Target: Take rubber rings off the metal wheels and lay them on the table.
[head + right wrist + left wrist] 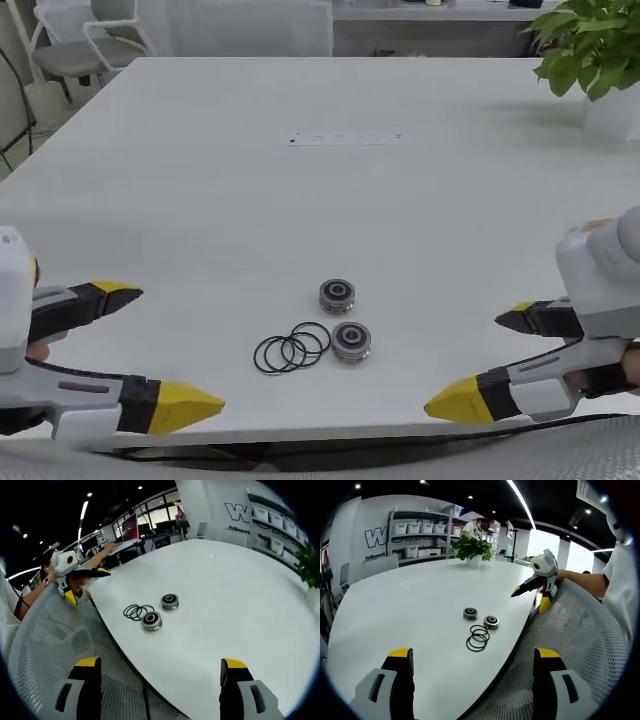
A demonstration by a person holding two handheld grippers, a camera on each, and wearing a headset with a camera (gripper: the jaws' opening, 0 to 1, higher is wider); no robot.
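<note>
The left gripper (180, 350) and the right gripper (462, 363) both hang wide open with nothing in their jaws, 1 at each side of the near edge of the table (300, 180), well apart from the work. Between them, near that edge, the far wheel (337, 295) and the near wheel (351, 341) lie flat, close together. The rings (292, 350) lie loose and overlapping on the top just left of the near wheel. A plant (588, 45) stands at the far right corner
</note>
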